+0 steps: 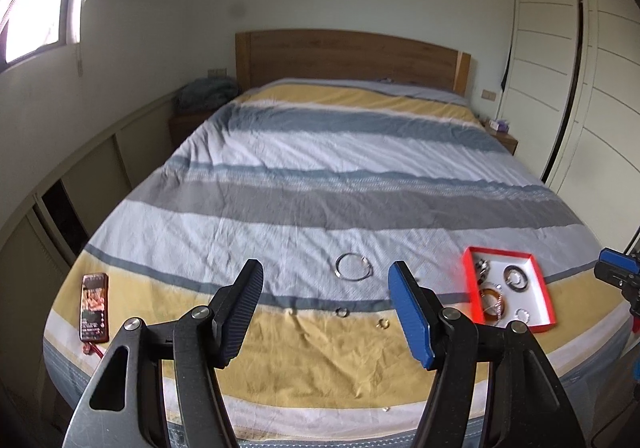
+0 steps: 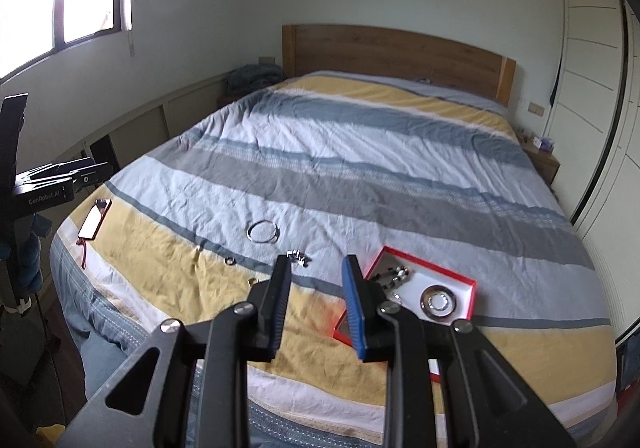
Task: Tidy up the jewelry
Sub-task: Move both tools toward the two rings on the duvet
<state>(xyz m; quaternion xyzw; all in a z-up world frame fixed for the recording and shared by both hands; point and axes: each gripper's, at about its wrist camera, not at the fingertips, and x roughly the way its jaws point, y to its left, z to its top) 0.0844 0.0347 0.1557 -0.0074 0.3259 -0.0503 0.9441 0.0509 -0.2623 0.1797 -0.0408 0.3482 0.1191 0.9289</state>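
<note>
A red-rimmed white box (image 1: 538, 280) (image 2: 468, 298) lies near the bed's foot at right, holding several bracelets and rings. A silver bangle (image 1: 353, 267) (image 2: 263, 232) lies on the bedspread left of it. Small rings (image 1: 342, 312) (image 1: 382, 324) (image 2: 230, 260) lie on the yellow stripe, and a small silver chain piece (image 2: 298, 257) lies just beyond my right gripper. My left gripper (image 1: 326, 282) is open and empty above the small rings. My right gripper (image 2: 316, 272) is open and empty, hovering by the box's near left corner.
A phone with a red strap (image 1: 95, 307) (image 2: 95, 223) lies at the bed's left foot corner. The striped bedspread (image 1: 320, 168) stretches to a wooden headboard (image 1: 348, 56). Nightstands flank the bed; a wardrobe (image 1: 560, 68) stands at right. A tiny ring (image 1: 386, 409) sits near the foot edge.
</note>
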